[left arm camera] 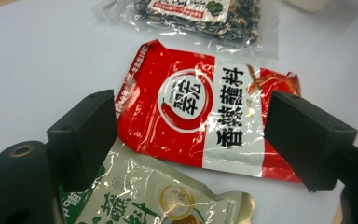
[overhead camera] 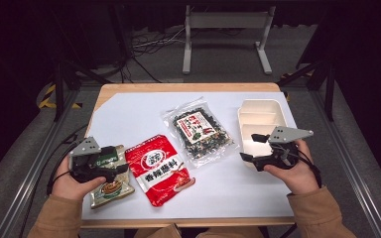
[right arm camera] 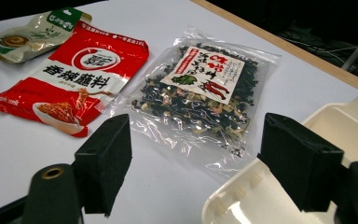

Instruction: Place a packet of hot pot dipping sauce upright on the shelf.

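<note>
The red packet (left arm camera: 200, 112) was shiny, crinkly plastic. The green packet (left arm camera: 154, 200) was shiny too. At the top of the high view, the clear bag (overhead camera: 199, 130) was thin, see-through plastic. The cream box (overhead camera: 258, 119) looked smooth. The table (overhead camera: 129, 88) edge was wood under matt white paper (overhead camera: 129, 119).

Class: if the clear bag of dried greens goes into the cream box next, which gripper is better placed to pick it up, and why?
Probably the right gripper: its open jaws point at the clear bag, with the cream box beside it. The left gripper hovers over the green pouch.
</note>
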